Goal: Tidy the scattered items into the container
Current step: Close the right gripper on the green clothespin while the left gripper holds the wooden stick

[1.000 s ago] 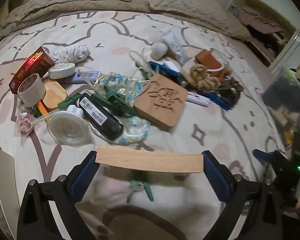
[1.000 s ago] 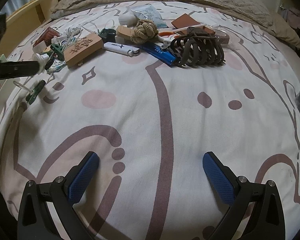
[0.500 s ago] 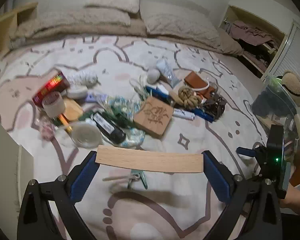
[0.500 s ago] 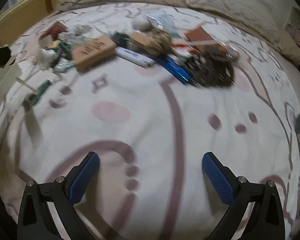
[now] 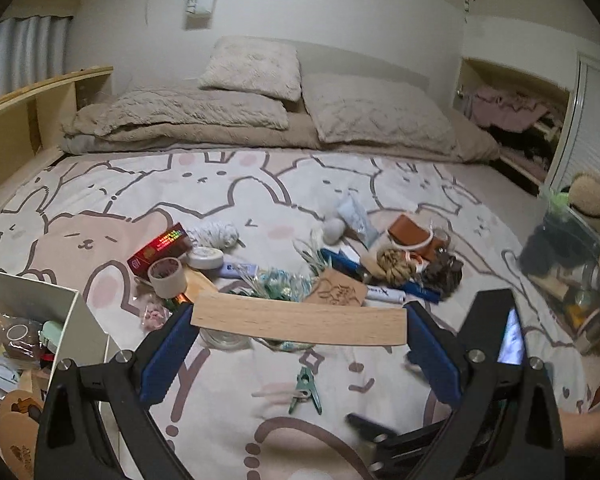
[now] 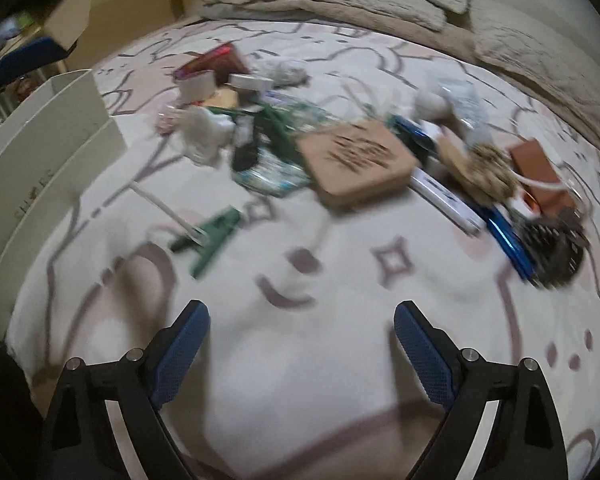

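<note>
My left gripper is shut on a pale wooden strip, held crosswise above the bed. The white container stands at the left with several items inside; the right wrist view shows its wall. A green clip lies alone on the sheet, ahead and left of my right gripper. That gripper hangs over bare sheet, its jaws closing with nothing between them. The scattered pile holds a carved wooden plaque, a tape roll, a red box, a rope knot and a dark hair claw.
Pillows and a folded blanket line the head of the bed. A wooden shelf runs along the left side. A clear bin with clutter and a hat sits off the bed's right edge.
My left gripper rose and tilted up with the wooden strip, bringing the white container into view. My right gripper swept left across the bed towards the green clip, and its jaws narrowed slightly.
</note>
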Demonstrator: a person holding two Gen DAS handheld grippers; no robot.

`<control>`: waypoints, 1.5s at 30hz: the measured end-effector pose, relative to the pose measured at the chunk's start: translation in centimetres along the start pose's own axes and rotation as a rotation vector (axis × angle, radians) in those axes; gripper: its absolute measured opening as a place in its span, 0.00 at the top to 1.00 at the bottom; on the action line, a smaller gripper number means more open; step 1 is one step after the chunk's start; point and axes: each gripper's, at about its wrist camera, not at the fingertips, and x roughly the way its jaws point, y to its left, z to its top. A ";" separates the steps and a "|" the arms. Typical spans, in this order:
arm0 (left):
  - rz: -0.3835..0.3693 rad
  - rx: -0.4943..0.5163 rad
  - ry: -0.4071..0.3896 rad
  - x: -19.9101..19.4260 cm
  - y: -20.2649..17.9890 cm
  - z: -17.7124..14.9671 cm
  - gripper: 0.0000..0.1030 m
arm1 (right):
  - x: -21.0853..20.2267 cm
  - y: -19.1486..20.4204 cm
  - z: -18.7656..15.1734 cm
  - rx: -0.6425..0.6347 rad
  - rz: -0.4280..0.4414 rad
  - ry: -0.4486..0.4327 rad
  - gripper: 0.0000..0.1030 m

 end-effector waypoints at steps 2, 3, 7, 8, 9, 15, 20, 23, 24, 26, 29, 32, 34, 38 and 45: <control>-0.009 -0.015 -0.007 -0.2 0.4 0.1 0.02 | 0.4 1.3 0.6 -0.015 0.033 -0.005 0.09; -0.012 -0.020 -0.008 -0.2 0.5 0.1 0.02 | 0.6 1.9 0.9 -0.023 0.048 -0.006 0.09; -0.026 -0.039 -0.009 -0.1 1.0 -0.1 0.02 | 1.7 3.4 1.9 -0.025 0.093 0.005 0.09; -0.033 -0.046 -0.006 0.0 1.1 -0.1 0.02 | 2.0 3.6 2.2 -0.010 0.106 0.012 0.09; -0.039 -0.051 -0.004 0.0 1.2 -0.1 0.02 | 2.3 3.7 2.4 0.004 0.112 0.017 0.09; -0.051 -0.070 -0.015 0.0 1.7 -0.1 0.02 | 3.9 3.8 3.4 0.089 0.086 0.054 0.25; -0.044 -0.099 -0.013 0.4 2.6 -0.1 0.02 | 3.9 3.9 3.3 0.071 0.067 0.042 0.30; -0.034 -0.114 -0.020 0.4 3.1 -0.1 0.02 | 3.6 3.5 3.1 0.053 0.041 0.030 0.47; -0.030 -0.119 -0.023 0.3 3.3 -0.1 0.02 | 3.5 3.3 3.1 0.054 0.038 0.027 0.53; -0.023 -0.124 -0.026 0.3 3.5 -0.1 0.02 | 3.3 2.9 3.0 0.048 0.034 0.024 0.59; -0.011 -0.128 -0.023 0.5 3.7 -0.2 0.02 | 3.1 2.8 2.9 0.025 0.031 0.019 0.67; -0.004 -0.128 -0.021 0.6 3.7 -0.3 0.02 | 2.9 2.9 2.7 0.001 0.040 0.012 0.70; 0.001 -0.126 -0.020 0.7 3.7 -0.3 0.02 | 2.7 3.0 2.5 -0.022 0.049 0.012 0.70; 0.001 -0.122 -0.016 0.9 3.7 -0.4 0.02 | 2.2 2.7 1.9 -0.028 0.070 0.005 0.70; 0.000 -0.115 -0.014 0.9 3.6 -0.4 0.02 | 1.6 2.0 0.9 -0.024 0.073 0.007 0.70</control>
